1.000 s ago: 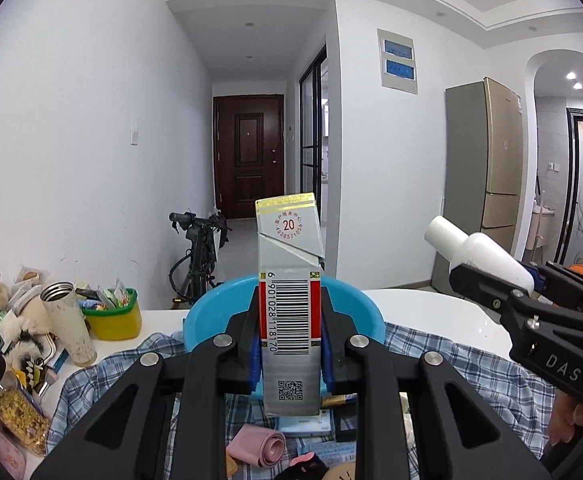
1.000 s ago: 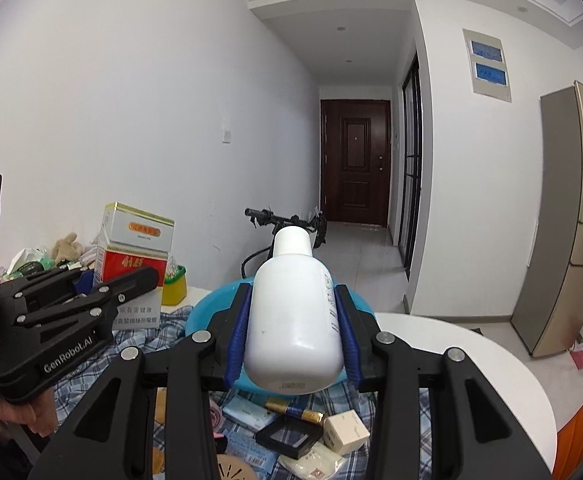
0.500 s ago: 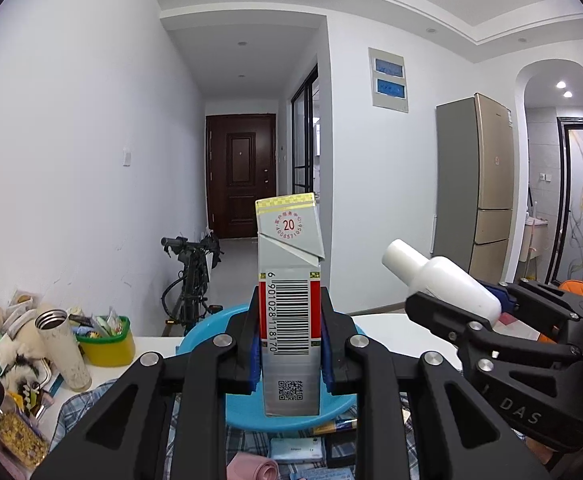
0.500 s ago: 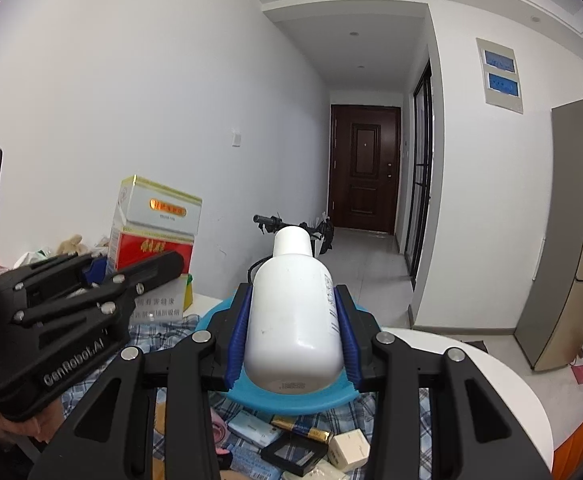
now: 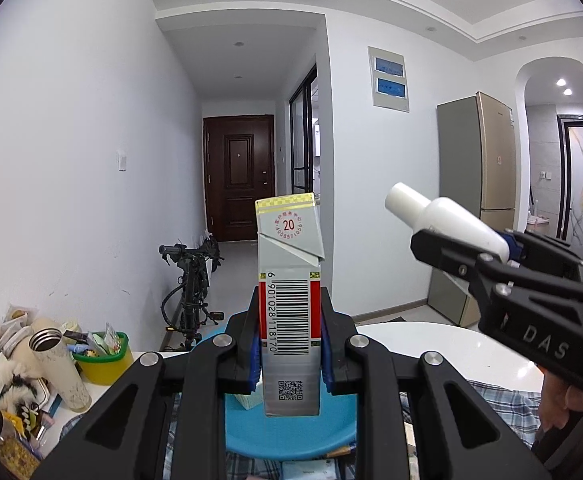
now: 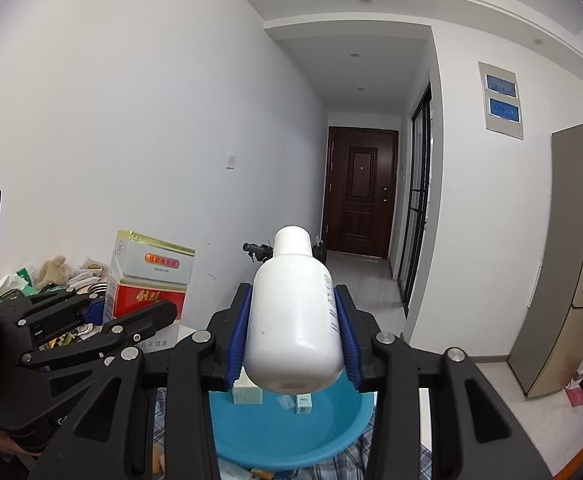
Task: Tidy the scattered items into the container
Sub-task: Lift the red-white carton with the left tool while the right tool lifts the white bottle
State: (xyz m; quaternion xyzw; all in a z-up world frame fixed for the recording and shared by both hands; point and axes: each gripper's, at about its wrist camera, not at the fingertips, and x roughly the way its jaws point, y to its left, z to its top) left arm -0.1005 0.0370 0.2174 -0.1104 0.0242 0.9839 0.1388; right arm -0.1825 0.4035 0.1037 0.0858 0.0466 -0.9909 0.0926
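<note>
Over the past second both claws have tipped up and forward, so the blue basin (image 6: 291,436) now sits directly beneath them on the checked cloth (image 5: 503,400) covering the tabletop, probably ready for a drop. The left claw (image 5: 290,344) is clamped on the carton (image 5: 290,308), held upright over the basin; the right claw (image 6: 295,344) is clamped on the white bottle (image 6: 295,320). Two small boxes, hard to identify, already lie inside.

Both wrist views face the hallway, sharing the blue basin (image 5: 291,436) below.
</note>
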